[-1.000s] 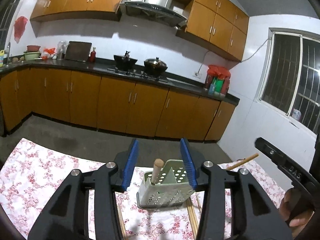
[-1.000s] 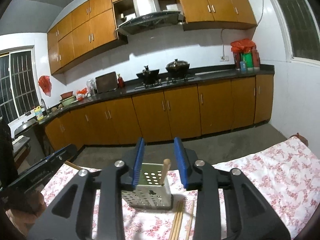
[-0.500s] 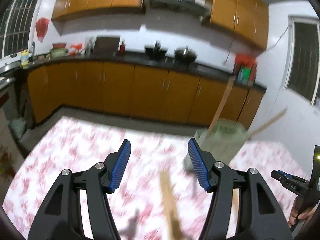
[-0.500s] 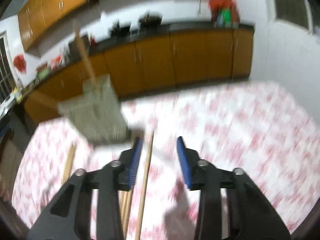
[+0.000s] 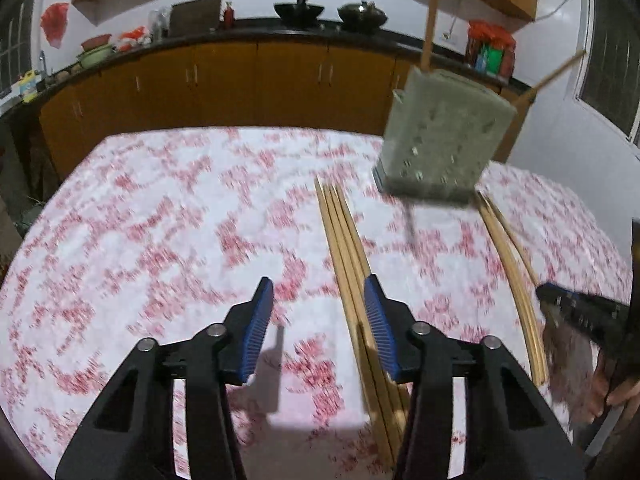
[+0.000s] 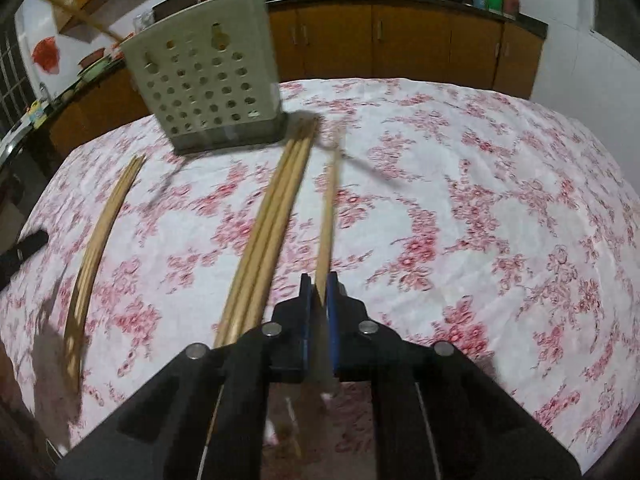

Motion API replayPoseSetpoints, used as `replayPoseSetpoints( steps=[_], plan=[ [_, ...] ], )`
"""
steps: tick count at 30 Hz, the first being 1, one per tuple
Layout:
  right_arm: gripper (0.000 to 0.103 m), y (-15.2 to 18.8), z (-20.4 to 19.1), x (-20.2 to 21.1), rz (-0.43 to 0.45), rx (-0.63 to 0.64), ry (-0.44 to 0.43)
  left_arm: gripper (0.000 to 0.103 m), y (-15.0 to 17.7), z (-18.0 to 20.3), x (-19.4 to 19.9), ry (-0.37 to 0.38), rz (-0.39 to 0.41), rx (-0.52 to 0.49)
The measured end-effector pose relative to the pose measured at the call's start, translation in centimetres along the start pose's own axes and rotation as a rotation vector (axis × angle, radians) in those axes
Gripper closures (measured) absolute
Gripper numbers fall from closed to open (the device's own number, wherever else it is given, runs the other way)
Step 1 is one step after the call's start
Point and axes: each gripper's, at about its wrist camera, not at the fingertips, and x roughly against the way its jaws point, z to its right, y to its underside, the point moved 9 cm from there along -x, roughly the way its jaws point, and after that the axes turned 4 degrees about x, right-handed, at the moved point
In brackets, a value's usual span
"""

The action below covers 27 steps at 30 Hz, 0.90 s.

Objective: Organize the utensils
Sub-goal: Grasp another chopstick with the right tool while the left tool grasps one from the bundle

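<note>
Chopsticks lie on our floral tablecloth point(image 6: 460, 184), and we have one pinched in the right gripper point(image 6: 319, 290).

Our right gripper's blue jaws have just closed onto a single chopstick point(image 6: 329, 216), which lies just right of a bundle of chopsticks point(image 6: 276, 216). Another bundle point(image 6: 98, 240) lies well to the left. Our left gripper point(image 5: 318, 312) hangs half open above the cloth, its jaws just narrowing, nothing pressed between them; a chopstick bundle point(image 5: 344, 240) runs under its right finger. The perforated utensil holder point(image 6: 204, 76) stands at the table's far edge with two chopsticks in it.
</note>
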Motion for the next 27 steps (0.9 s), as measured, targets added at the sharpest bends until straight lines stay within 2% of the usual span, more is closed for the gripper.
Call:
replayPoseSetpoints(
  steps=[5, 10, 14, 18, 27],
  plan=[
    [0.095, 0.1, 1.3, 0.2, 0.006, -0.028, 0.013, 0.07, 1.9, 0.9, -1.0, 0.027, -0.056, -0.013],
    [0.095, 0.2, 1.3, 0.1, 0.008, -0.024, 0.015, 0.076, 2.7, 1.1, -1.6, 0.014, -0.082, -0.033],
    [0.095, 0.1, 1.2, 0.1, 0.008, -0.024, 0.015, 0.077, 3.2, 0.9, -1.9, 0.005, -0.102, -0.036],
    [0.095, 0.1, 1.3, 0.1, 0.008, -0.024, 0.016, 0.077, 3.3, 1.2, -1.9, 0.032, -0.114, -0.019],
    [0.094, 0.2, 0.4, 0.2, 0.009, 0.006, 0.017, 0.079, 3.3, 1.5, -2.0, 0.028, -0.111, -0.019]
  ],
)
